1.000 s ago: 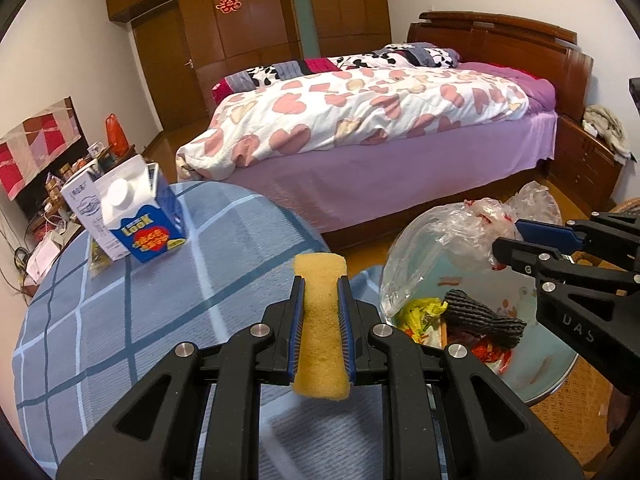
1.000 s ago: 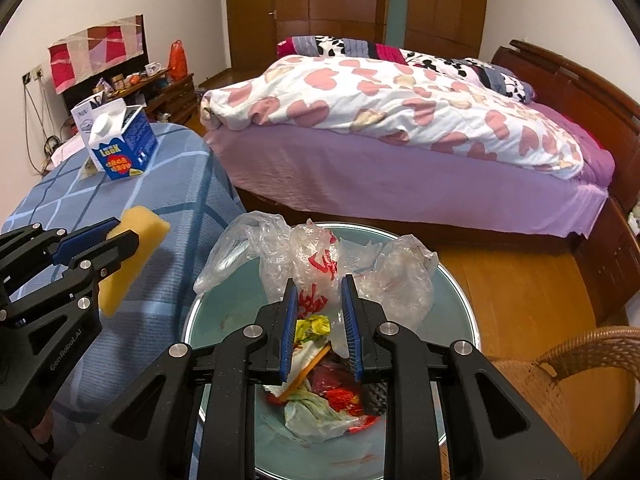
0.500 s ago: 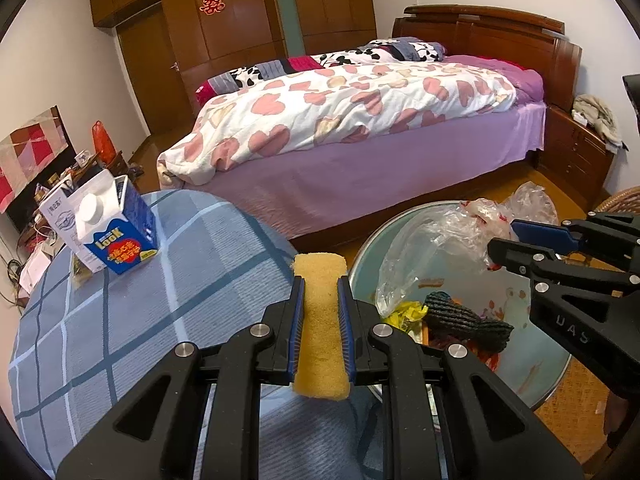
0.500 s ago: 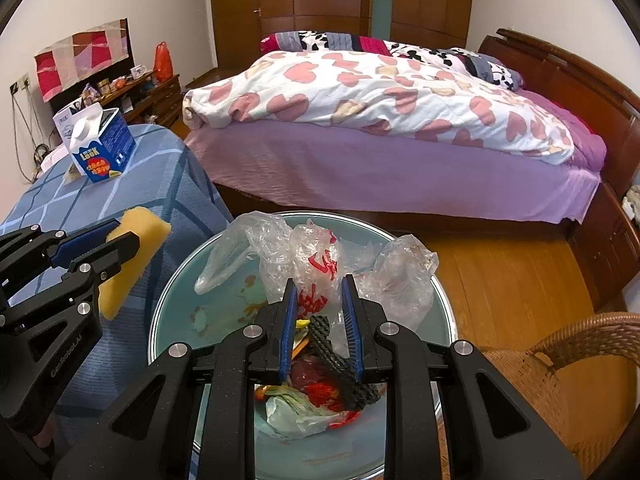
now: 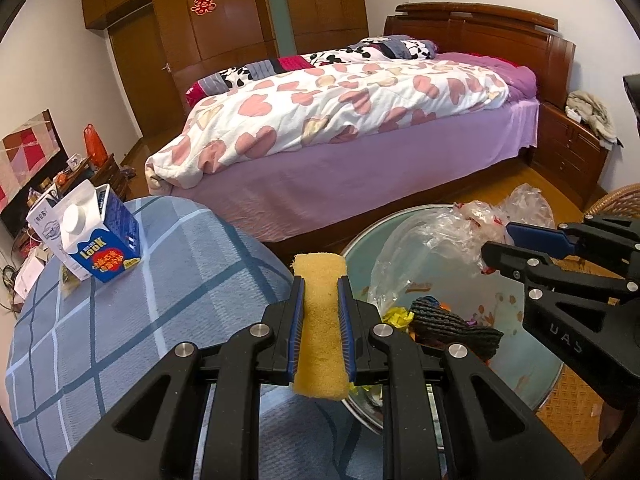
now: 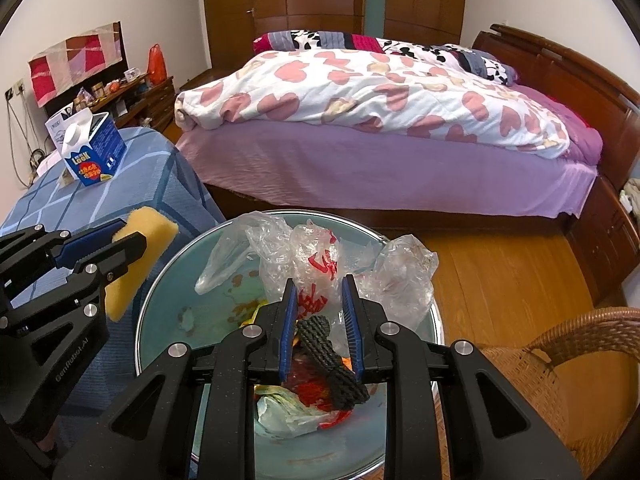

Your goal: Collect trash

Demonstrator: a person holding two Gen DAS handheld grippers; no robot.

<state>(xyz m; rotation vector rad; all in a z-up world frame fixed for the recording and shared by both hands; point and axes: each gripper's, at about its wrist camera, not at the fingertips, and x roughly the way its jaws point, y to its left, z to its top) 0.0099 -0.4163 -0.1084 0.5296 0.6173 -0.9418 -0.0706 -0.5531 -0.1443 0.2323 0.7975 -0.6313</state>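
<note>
My left gripper [image 5: 321,280] is shut on a yellow sponge [image 5: 320,320], held over the edge of the blue checked table [image 5: 120,320]; the sponge also shows in the right wrist view [image 6: 136,256]. My right gripper [image 6: 318,280] is shut on the rim of a clear plastic trash bag [image 6: 316,256] with red print, held above the round glass table [image 6: 180,280]. Inside the bag lie a dark knitted piece [image 6: 328,356], yellow wrappers [image 5: 394,316] and red scraps. The right gripper shows in the left wrist view [image 5: 516,244].
A blue LOOK milk carton [image 5: 96,236] and a white box [image 5: 46,220] stand at the far left of the checked table. A bed with a heart-print quilt [image 5: 340,112] is behind. A wicker chair [image 6: 560,360] stands at the right, wooden floor [image 6: 500,276] between.
Both grippers have moved back and to the right, away from the checked table; the milk carton now looks farther and further left. The sponge and the bag stay gripped.
</note>
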